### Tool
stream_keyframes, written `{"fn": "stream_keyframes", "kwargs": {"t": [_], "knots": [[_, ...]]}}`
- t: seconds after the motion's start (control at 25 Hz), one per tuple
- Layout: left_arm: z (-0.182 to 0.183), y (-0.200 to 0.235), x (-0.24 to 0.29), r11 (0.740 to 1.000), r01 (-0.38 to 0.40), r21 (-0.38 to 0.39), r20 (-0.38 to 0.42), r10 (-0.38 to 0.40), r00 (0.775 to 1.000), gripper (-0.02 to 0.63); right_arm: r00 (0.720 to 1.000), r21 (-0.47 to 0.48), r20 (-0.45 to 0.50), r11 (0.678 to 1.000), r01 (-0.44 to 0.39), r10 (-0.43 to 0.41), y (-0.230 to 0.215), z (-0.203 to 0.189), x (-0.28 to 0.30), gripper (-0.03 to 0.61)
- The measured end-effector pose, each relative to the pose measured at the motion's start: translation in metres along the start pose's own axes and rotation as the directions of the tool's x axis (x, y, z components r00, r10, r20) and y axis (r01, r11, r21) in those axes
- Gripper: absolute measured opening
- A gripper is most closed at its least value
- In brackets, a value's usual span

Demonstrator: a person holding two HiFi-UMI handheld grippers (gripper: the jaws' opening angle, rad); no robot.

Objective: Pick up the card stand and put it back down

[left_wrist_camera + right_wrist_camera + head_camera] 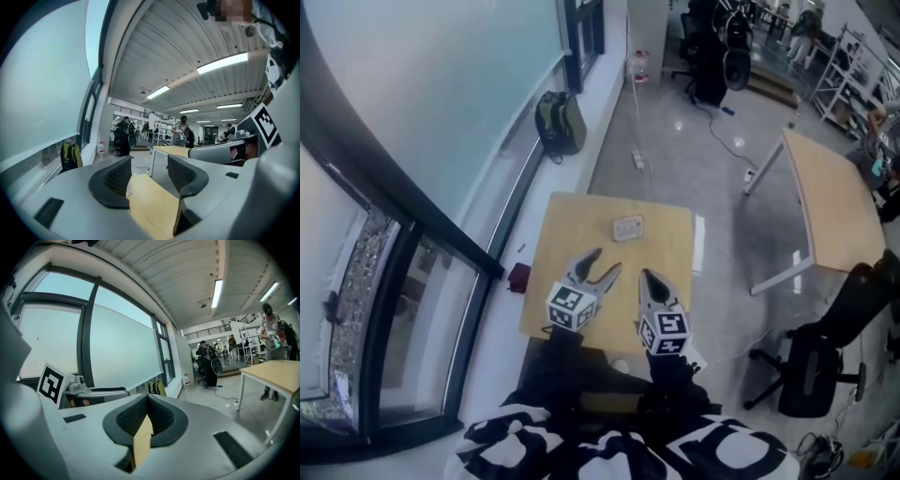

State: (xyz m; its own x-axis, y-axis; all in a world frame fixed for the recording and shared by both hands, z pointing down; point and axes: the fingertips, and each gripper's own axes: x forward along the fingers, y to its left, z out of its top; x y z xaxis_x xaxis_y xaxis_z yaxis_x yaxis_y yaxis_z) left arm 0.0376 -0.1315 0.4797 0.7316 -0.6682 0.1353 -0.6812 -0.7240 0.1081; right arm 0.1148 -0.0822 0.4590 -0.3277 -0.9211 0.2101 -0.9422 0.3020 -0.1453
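The card stand (627, 227) is a small pale block lying on the far half of the small wooden table (572, 216). My left gripper (607, 260) hovers over the table's near half, short of the stand, with its jaws spread and nothing between them. In the left gripper view, that gripper (149, 173) frames bare tabletop, and a white edge of the card stand (128, 189) peeks past the left jaw. My right gripper (645, 275) sits just to the right of it, jaws together. The right gripper view shows this gripper (147, 416) with its pads closed, holding nothing.
A green backpack (560, 122) leans on the window wall at the far left. A second table (830, 202) and a black office chair (811, 361) stand to the right. A dark red object (518, 277) lies on the floor by the table's left edge.
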Motion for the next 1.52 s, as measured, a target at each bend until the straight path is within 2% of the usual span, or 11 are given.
{"fn": "stream_keyframes", "kwargs": {"t": [0.2, 0.36, 0.52, 0.8, 1.04, 1.28, 1.52], "knots": [[0.012, -0.018, -0.024, 0.997, -0.064, 0.031, 0.042, 0.063, 0.997, 0.240, 0.999, -0.052, 0.046, 0.998, -0.027, 0.029, 0.017, 0.016, -0.011, 0.015], [0.013, -0.025, -0.032, 0.994, -0.099, 0.040, 0.066, 0.097, 0.993, 0.145, 0.999, -0.055, 0.051, 0.998, -0.009, 0.012, 0.012, 0.016, -0.016, 0.015], [0.009, -0.030, -0.044, 0.989, -0.135, 0.053, 0.067, 0.132, 0.989, 0.009, 0.999, -0.049, 0.038, 0.999, 0.003, -0.001, 0.006, 0.011, -0.020, 0.015], [0.033, -0.037, -0.052, 0.982, -0.170, 0.076, 0.097, 0.163, 0.982, 0.009, 0.999, -0.060, 0.041, 0.998, -0.009, 0.011, 0.013, 0.023, -0.019, 0.017], [0.031, -0.035, -0.060, 0.982, -0.179, 0.060, 0.092, 0.173, 0.981, 0.009, 1.000, -0.061, 0.030, 0.998, 0.008, -0.007, 0.010, 0.020, -0.021, 0.015], [0.019, -0.038, -0.059, 0.983, -0.176, 0.051, 0.053, 0.173, 0.983, 0.009, 0.998, -0.024, -0.013, 0.998, 0.059, -0.059, -0.012, 0.002, -0.032, 0.015], [0.032, -0.037, -0.054, 0.983, -0.172, 0.060, 0.082, 0.167, 0.983, 0.009, 0.998, -0.038, -0.006, 0.997, 0.069, -0.069, -0.015, 0.007, -0.030, 0.015]]}}
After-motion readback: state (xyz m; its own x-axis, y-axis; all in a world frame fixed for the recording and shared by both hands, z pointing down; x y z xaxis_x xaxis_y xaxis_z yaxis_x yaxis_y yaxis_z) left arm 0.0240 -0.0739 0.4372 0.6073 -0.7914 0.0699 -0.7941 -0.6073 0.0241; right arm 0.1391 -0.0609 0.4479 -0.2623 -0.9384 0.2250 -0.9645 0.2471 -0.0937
